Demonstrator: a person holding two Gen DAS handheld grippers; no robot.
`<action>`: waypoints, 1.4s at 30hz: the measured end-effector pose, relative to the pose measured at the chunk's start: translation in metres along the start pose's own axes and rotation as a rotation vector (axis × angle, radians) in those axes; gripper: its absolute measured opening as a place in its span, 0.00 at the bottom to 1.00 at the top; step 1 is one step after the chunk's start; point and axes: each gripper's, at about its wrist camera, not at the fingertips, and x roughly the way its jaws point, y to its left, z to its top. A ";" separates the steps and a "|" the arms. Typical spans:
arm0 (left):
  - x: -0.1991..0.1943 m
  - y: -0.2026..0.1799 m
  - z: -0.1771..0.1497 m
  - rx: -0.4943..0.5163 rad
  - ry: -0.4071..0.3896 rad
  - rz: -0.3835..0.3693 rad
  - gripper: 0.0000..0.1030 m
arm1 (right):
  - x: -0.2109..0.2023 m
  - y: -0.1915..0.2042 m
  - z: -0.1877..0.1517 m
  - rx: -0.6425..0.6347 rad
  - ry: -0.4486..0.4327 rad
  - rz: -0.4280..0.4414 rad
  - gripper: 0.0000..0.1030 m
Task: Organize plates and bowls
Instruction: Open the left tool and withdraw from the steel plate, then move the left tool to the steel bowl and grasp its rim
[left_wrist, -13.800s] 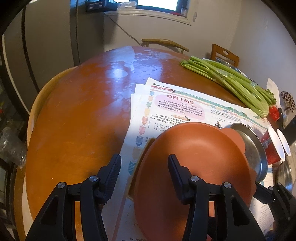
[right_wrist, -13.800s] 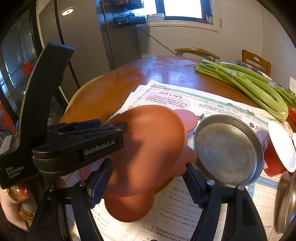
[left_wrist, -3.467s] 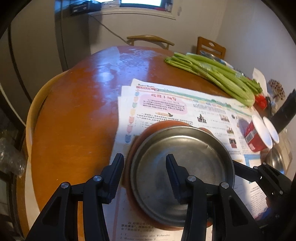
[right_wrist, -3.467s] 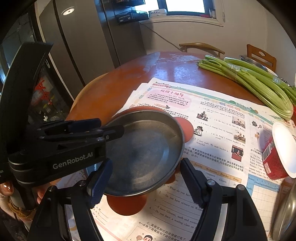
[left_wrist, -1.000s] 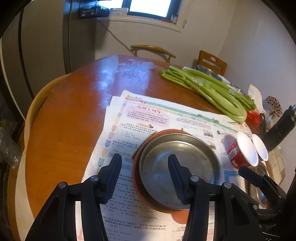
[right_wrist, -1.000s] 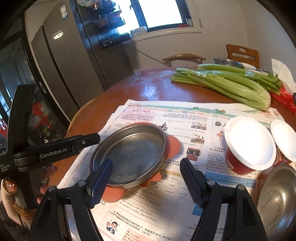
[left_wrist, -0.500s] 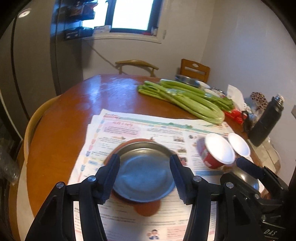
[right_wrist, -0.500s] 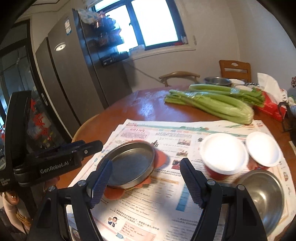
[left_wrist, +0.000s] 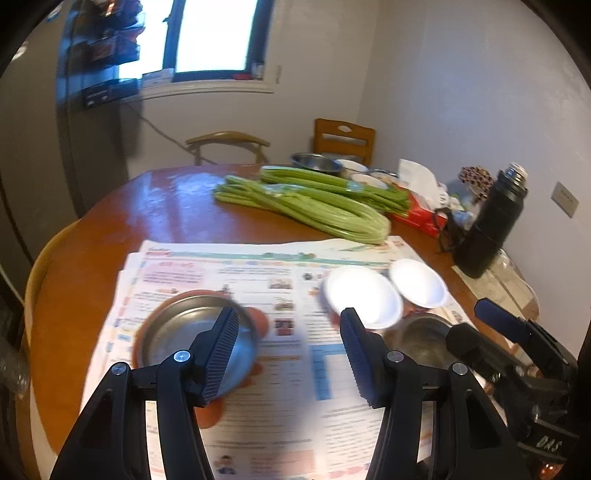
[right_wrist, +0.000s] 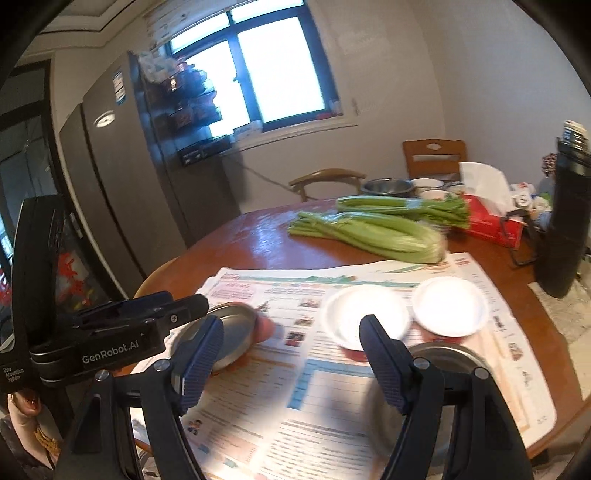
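Note:
A steel plate (left_wrist: 181, 332) sits on a red-brown plate (left_wrist: 258, 319) on the newspapers, left of centre; it also shows in the right wrist view (right_wrist: 231, 330). Two white-topped red bowls (left_wrist: 364, 295) (left_wrist: 419, 286) stand side by side, with a steel bowl (left_wrist: 419, 334) in front of them. In the right wrist view they are the bowls (right_wrist: 364, 308) (right_wrist: 448, 302) and the steel bowl (right_wrist: 443, 356). My left gripper (left_wrist: 290, 354) is open and empty, raised above the table. My right gripper (right_wrist: 290, 363) is open and empty, also raised.
Celery bunches (left_wrist: 314, 203) lie across the far table. A black thermos (left_wrist: 491, 225) and a red tissue box (left_wrist: 419, 214) stand at the right. More bowls (left_wrist: 317, 162) sit at the far edge. Chairs (left_wrist: 343, 138) stand behind. Newspapers (left_wrist: 258, 266) cover the near table.
Both grippers have pulled back and up from the stacked plates and swung right. The steel plate was set on the red-brown plate earlier and stays there. The bowls now show more centrally.

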 end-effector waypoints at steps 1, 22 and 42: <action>0.002 -0.005 0.001 0.004 0.002 -0.008 0.57 | -0.003 -0.005 0.000 0.005 -0.003 -0.011 0.73; 0.046 -0.097 -0.007 0.053 0.084 -0.103 0.57 | -0.050 -0.112 -0.025 0.109 0.045 -0.232 0.73; 0.104 -0.115 -0.043 0.047 0.230 -0.060 0.57 | -0.004 -0.141 -0.058 0.090 0.173 -0.216 0.73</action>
